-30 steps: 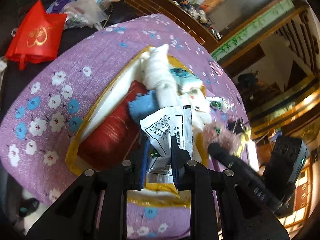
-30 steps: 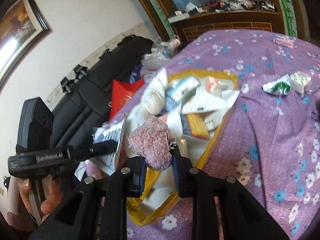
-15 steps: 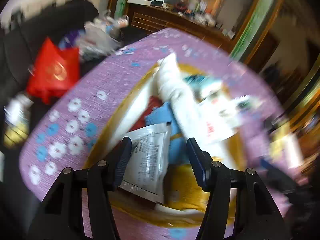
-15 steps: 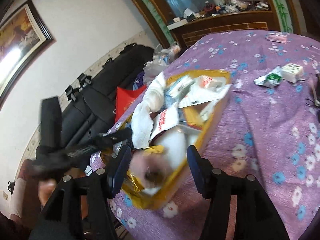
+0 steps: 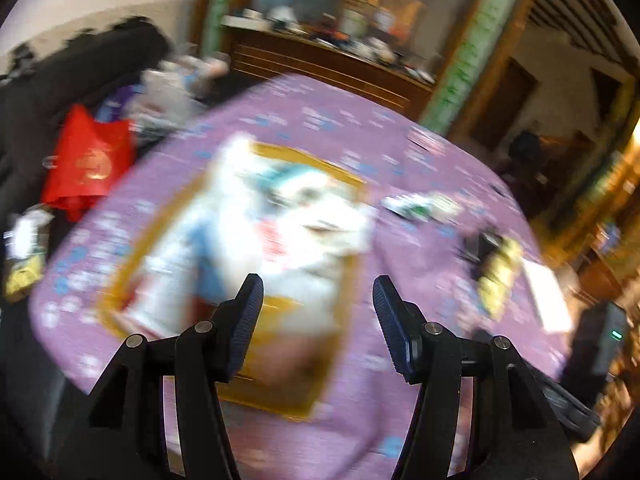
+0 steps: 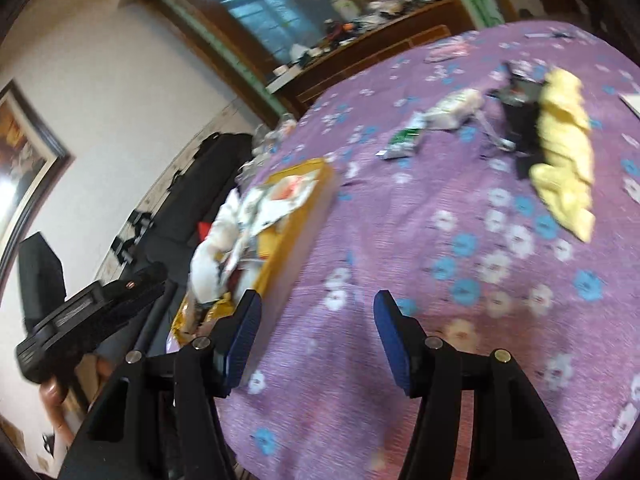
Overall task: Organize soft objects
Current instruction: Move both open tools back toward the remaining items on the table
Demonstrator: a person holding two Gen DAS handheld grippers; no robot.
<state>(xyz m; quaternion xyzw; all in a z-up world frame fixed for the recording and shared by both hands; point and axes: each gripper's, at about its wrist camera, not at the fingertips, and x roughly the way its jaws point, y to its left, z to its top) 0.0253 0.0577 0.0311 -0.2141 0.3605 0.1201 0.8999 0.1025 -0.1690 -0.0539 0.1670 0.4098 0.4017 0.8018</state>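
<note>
1. Purple cloth with white and blue flowers covers the tabletop (image 6: 400, 240), which fills most of both views.
2. Left gripper (image 5: 318, 308): its jaws stand wide apart with nothing between them, released, at the lower middle of the left wrist view, over the near edge of a yellow-rimmed box (image 5: 308, 404).
3. That box sits at the centre of the left wrist view, heavily blurred; it is heaped with white and blue soft things and packets (image 5: 288, 220) that cannot be told apart.
4. Right gripper (image 6: 318, 312): its jaws are likewise spread, holding nothing, with only bare flowered cloth showing between them at the lower middle of the right wrist view.
5. In the right wrist view the same box (image 6: 304, 216) lies left of centre, its long side wall facing the camera, with the pile of white cloth and packets (image 6: 240, 232) rising above its rim.
6. Yellow soft cloth (image 6: 564, 152) lies at the upper right of the right wrist view, touching a dark tangle (image 6: 520, 120) on its left.
7. Just left of that tangle lie a pale packet (image 6: 456, 108) and a green-and-white packet (image 6: 404, 142), well apart from the box.
8. Red bag (image 5: 88, 160) sits off the tabletop at the left of the left wrist view.
9. At the lower left of the right wrist view a hand (image 6: 56, 396) grips the black handle of the other gripper.
</note>
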